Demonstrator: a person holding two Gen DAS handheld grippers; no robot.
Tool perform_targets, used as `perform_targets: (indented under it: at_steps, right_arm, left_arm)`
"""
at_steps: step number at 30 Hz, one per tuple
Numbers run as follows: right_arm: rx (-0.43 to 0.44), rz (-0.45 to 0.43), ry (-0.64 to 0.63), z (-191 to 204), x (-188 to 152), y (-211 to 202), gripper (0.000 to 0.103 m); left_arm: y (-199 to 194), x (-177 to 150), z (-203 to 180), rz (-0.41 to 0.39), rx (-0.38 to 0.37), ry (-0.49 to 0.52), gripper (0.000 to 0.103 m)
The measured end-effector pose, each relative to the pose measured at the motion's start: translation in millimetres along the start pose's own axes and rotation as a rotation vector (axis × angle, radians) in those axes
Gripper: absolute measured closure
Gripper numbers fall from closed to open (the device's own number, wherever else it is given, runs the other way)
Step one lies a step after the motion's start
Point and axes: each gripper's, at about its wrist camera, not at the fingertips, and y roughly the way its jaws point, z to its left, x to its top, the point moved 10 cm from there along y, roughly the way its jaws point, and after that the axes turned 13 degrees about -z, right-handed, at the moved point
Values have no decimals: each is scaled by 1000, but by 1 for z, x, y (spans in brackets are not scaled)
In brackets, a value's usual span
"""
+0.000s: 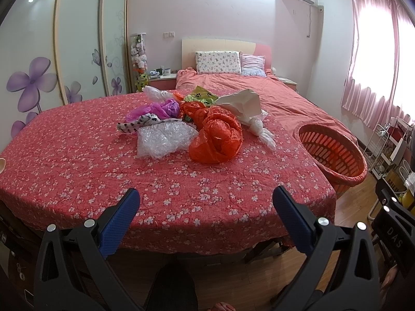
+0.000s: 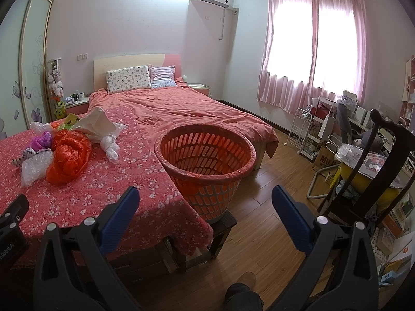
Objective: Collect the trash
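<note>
A heap of trash lies on a table under a red flowered cloth (image 1: 77, 171): an orange plastic bag (image 1: 218, 140), clear bubble wrap (image 1: 163, 140), a purple bag (image 1: 160, 108), a white bag (image 1: 246, 106), a green printed bag (image 1: 201, 96) and a spotted scrap (image 1: 137, 124). An empty orange slotted basket (image 2: 205, 160) stands on a dark stool at the table's right edge. My left gripper (image 1: 205, 207) is open and empty, short of the heap. My right gripper (image 2: 205, 207) is open and empty, in front of the basket. The orange bag (image 2: 68, 160) also shows in the right wrist view.
A bed with a salmon duvet (image 2: 181, 108) stands behind the table. A wardrobe with purple flowers (image 1: 33, 83) is on the left. A dark wooden chair (image 2: 376, 165), a white rack (image 2: 303, 129) and cluttered boxes stand on the right on the wood floor (image 2: 259, 233).
</note>
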Motion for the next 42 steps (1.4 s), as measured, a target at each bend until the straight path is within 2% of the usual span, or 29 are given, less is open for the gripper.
perform_targets:
  at_steps: [42]
  right_arm:
    - [-1,1,1,0,0,0,4]
  left_arm:
    - [1,-4,-2,2,-2,5,2]
